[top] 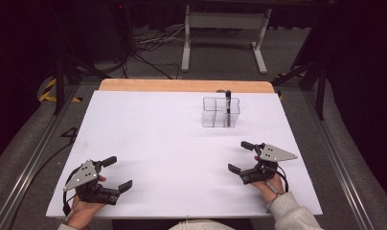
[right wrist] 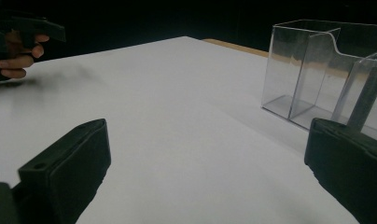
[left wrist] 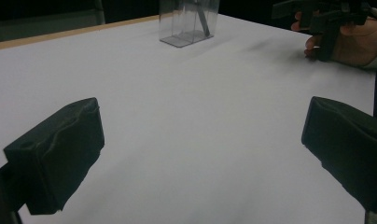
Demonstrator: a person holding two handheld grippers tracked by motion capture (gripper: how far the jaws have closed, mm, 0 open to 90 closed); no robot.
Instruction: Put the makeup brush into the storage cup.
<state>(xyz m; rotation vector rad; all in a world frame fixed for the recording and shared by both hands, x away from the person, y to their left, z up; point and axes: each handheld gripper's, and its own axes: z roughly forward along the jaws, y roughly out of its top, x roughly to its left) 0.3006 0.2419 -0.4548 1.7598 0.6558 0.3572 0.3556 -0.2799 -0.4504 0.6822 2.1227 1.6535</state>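
Resting near the table's (top: 148, 120) front edge, both grippers w/ jaws spread, empty; right gripper (top: 241, 156) nearer the upright pen (top: 228, 106) in clear holder (top: 221, 112), toward far edge.

One clear box (top: 221, 112) with one dark pen (top: 227, 103) stands ahead of two grippers, left (top: 119, 173) and right (top: 241, 155), on one table (top: 158, 139).

Lab: white table (top: 148, 143), black curtains (top: 19, 43), floor cables (top: 153, 40).
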